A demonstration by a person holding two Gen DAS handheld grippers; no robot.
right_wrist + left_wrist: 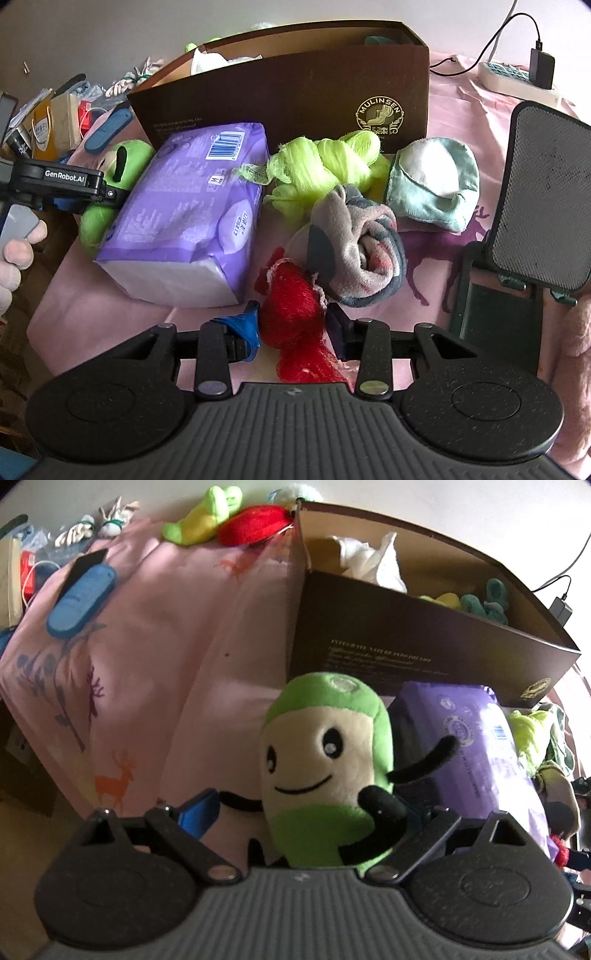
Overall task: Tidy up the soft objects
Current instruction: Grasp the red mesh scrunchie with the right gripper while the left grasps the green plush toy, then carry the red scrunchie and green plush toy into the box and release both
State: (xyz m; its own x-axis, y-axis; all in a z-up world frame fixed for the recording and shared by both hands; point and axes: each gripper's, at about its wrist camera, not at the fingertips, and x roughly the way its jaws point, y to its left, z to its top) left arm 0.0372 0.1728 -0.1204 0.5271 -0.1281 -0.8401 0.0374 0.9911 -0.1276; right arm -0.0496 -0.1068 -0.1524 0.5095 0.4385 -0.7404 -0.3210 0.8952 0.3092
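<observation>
A green and cream plush toy (pixel 325 753) with a smiling face stands between the wide-set jaws of my left gripper (pixel 317 805). The blue left pad (pixel 199 812) is apart from its body, and the right pad is hidden behind the toy's black arm. From the right wrist the left gripper (pixel 107 194) reaches across that toy (pixel 92 225) at the bed's left edge. My right gripper (pixel 291 328) is shut on a red mesh puff (pixel 295 310). The brown cardboard box (pixel 406 635) (pixel 280 96) stands behind, with a white cloth (pixel 373 557) and a teal plush (pixel 487 602) inside.
On the pink sheet (pixel 450 118) lie a purple tissue pack (pixel 184 206), a yellow-green mesh puff (pixel 321 162), a grey fleece roll (pixel 354 243) and a pale teal cloth (pixel 432 184). A black stand (pixel 535 206) is at right. Red (pixel 255 524) and green plush toys (pixel 207 517) lie behind.
</observation>
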